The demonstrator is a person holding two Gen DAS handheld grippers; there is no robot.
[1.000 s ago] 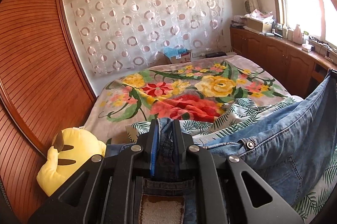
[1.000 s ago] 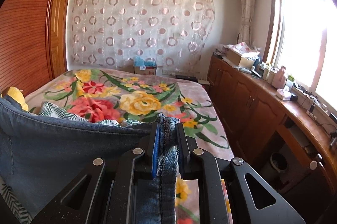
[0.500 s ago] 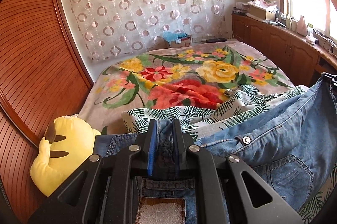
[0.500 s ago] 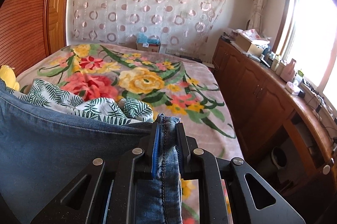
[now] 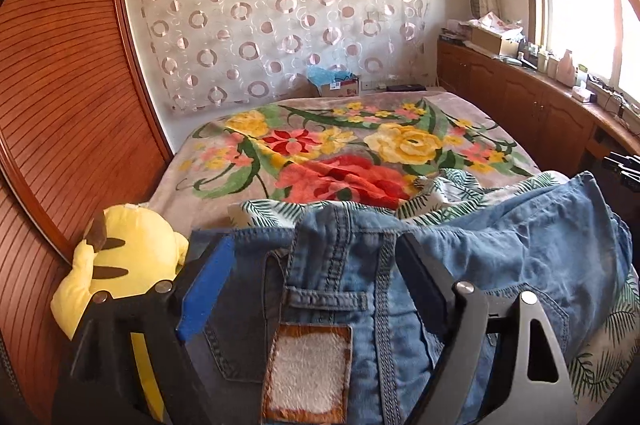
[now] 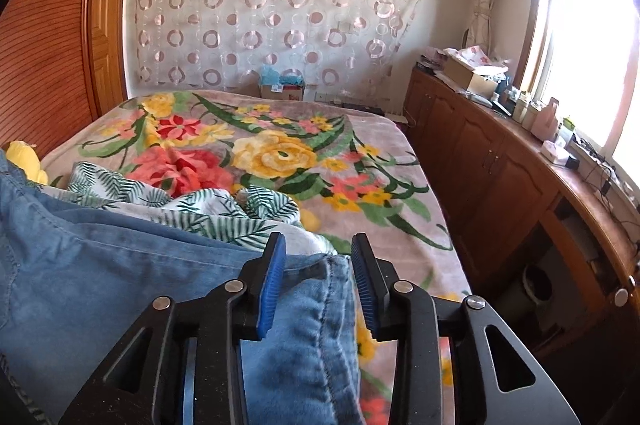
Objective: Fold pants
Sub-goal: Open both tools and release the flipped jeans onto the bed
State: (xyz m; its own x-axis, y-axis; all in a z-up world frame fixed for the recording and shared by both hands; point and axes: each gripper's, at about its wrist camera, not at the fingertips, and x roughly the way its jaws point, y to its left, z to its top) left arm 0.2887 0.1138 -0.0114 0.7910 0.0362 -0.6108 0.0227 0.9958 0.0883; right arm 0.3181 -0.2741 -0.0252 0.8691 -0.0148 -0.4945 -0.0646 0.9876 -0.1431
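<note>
In the left wrist view, a cardboard box [image 5: 339,87] stands against the far wall beyond the bed [image 5: 248,193], with crumpled blue material showing above its rim; a second open box [image 5: 494,39] sits on the wooden surface [image 5: 560,93] under the window, holding pale wrapping. The left claw [image 5: 316,257] has its jaws spreading wide, and the pants [image 5: 500,257], blue denim, lie between them with the waistband and a belt loop in the gap, no pad pressing the cloth. The denim spreads to the right over a leaf-print sheet [image 5: 456,193], and a yellow plush toy [image 5: 128,261] lies just beside the left finger. In the right wrist view, the same box [image 6: 282,87] at the wall shows blue stuffing, and the box [image 6: 470,77] on the surface [image 6: 532,161] carries flowered paper. The right claw [image 6: 319,257] is opening, its blue pads standing clear of the pants [image 6: 100,265]; a seamed edge of the denim lies between the jaws, the rest stretching left across the bed [image 6: 380,153], over the leaf-print sheet [image 6: 224,205].
</note>
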